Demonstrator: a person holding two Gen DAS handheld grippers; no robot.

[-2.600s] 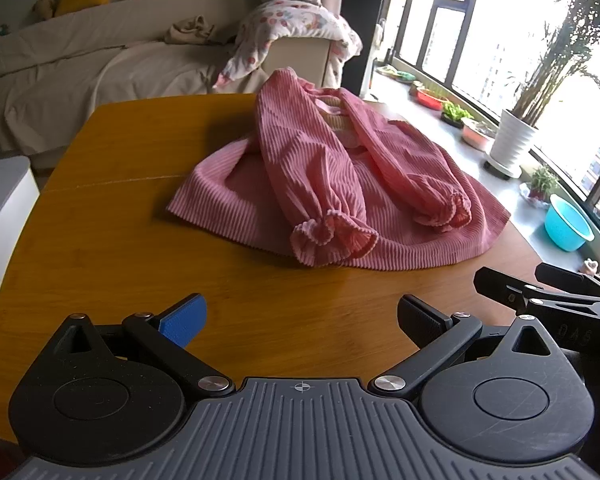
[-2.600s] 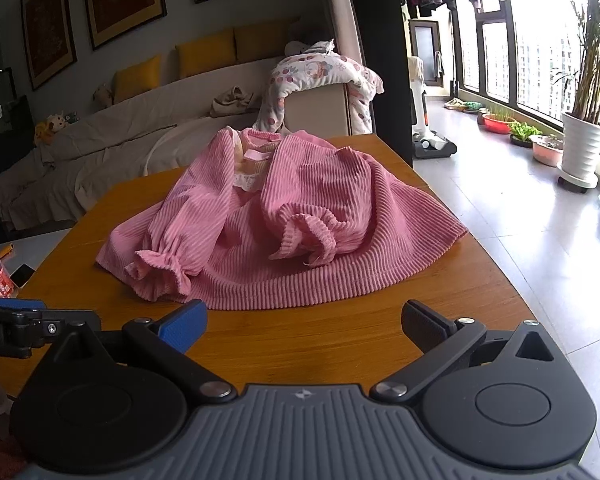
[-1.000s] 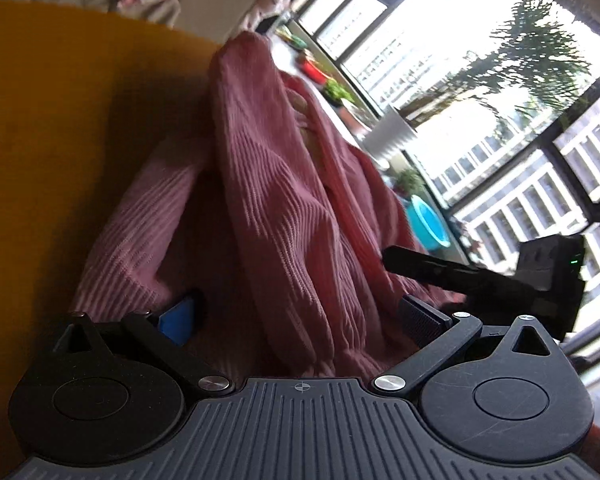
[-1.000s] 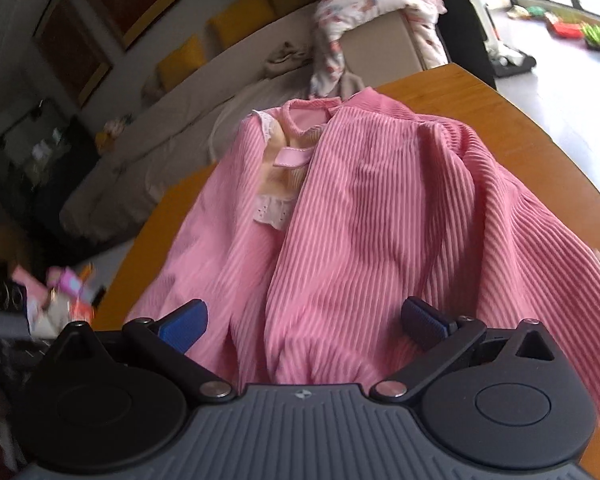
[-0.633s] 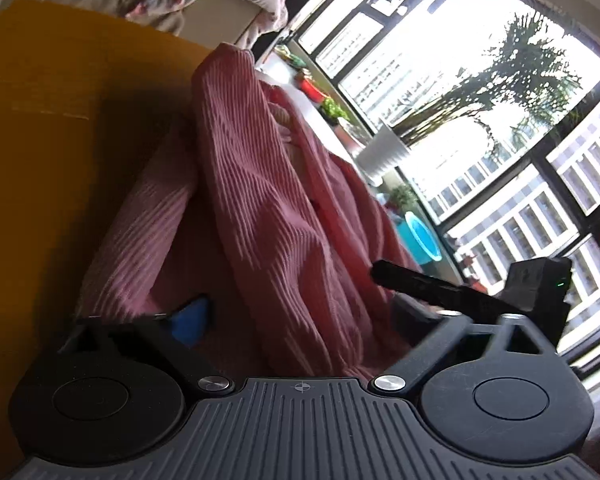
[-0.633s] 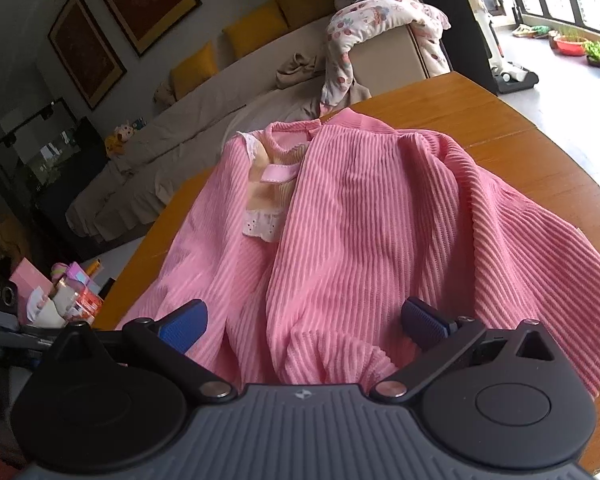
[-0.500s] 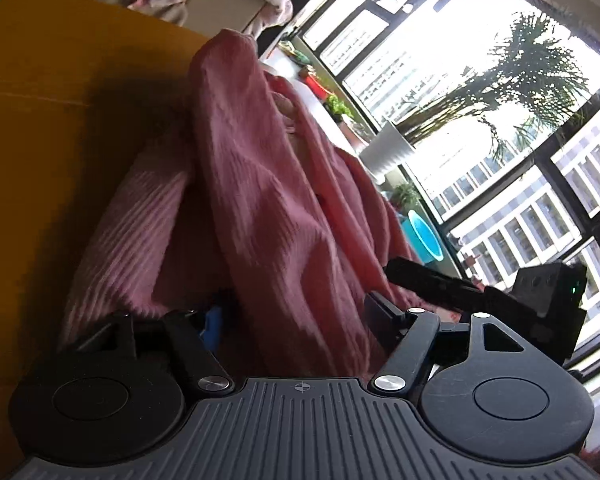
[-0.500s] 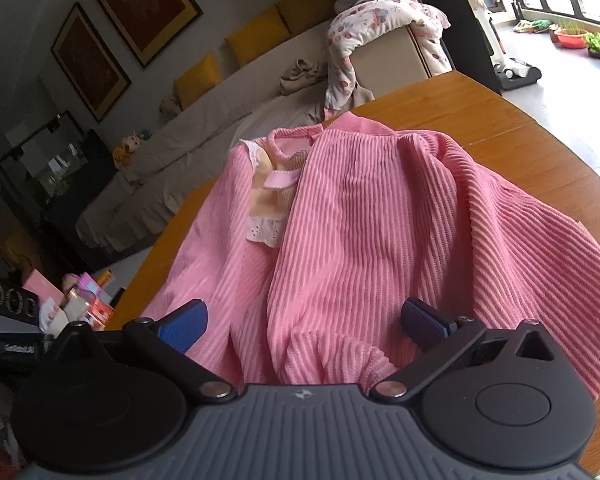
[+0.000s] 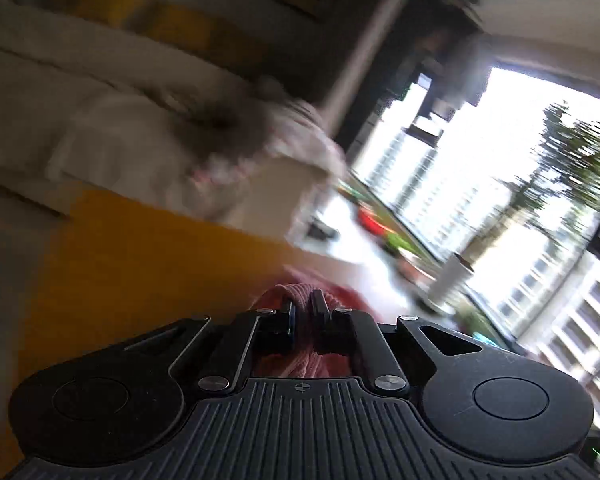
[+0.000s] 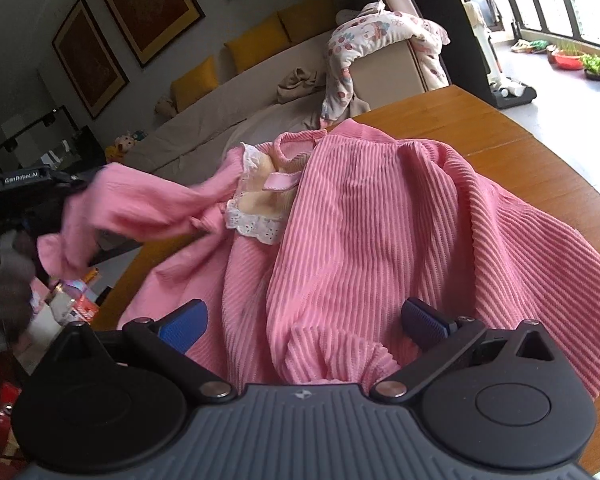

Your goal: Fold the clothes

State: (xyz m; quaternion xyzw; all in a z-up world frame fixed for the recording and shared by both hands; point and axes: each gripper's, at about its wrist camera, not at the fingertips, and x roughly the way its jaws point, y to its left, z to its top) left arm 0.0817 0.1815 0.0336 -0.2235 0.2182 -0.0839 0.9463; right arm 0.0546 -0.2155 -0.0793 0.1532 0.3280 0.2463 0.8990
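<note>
The left gripper [image 9: 302,322] is clamped on a sleeve [image 10: 132,208] of the pink top [image 10: 380,240], the right gripper [image 10: 303,322] gapes over the other cuff; a hard tug could drag the top off the table [image 10: 540,160]

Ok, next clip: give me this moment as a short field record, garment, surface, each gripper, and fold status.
garment: pink ribbed top, lace-trimmed neckline, spread on the table
surface: wooden table
left gripper: shut on the sleeve, holding it lifted off the table
right gripper: open, jaws either side of the other sleeve's cuff, not pressing
left wrist view: heavily blurred
fold status: not folded yet
</note>
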